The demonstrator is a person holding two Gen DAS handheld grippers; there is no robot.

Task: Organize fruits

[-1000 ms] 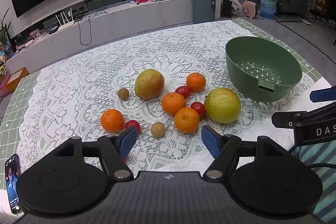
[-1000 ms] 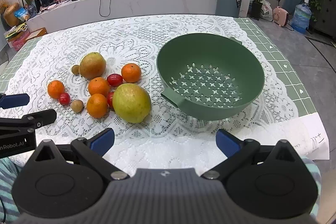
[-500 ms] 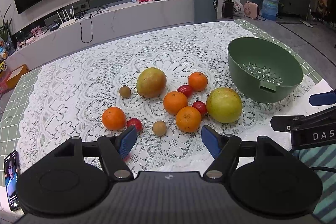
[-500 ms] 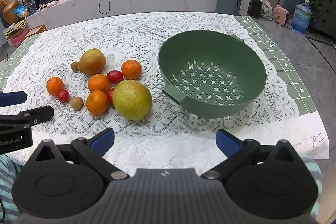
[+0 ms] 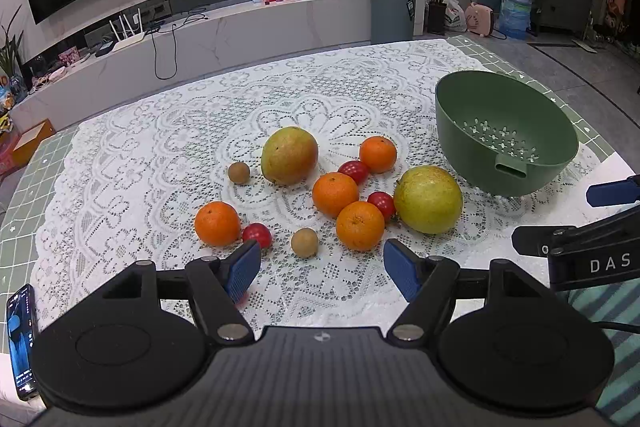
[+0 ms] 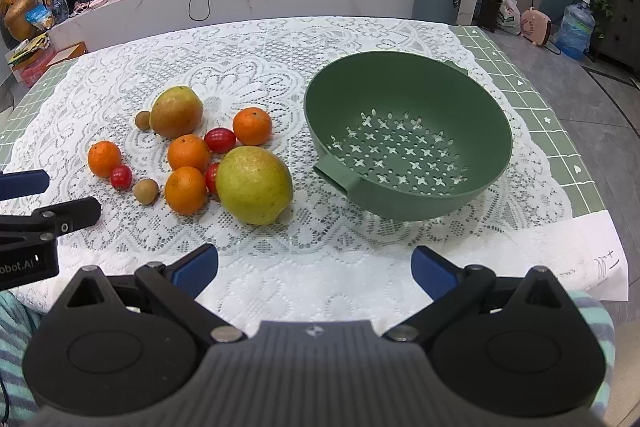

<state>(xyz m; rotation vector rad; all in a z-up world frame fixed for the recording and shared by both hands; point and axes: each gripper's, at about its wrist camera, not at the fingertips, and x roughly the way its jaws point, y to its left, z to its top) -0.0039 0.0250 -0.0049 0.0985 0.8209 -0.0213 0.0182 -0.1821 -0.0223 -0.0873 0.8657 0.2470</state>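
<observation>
Fruits, loose in one cluster on the worktop: two large yellow-green mangoes [image 6: 254, 184] [image 6: 176, 111], four oranges [image 6: 185, 189], three small red tomatoes [image 6: 219, 139], two small brown round fruits [image 6: 145, 191]. Green colander [image 6: 408, 135], upright and empty, star-shaped holes in its base, just right of the cluster.

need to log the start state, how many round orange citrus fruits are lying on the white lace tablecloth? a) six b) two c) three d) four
d, four round orange citrus fruits show on the white lace tablecloth: one far left, one at the back, one in the middle and one nearest; the green perforated plastic colander holds none.
</observation>
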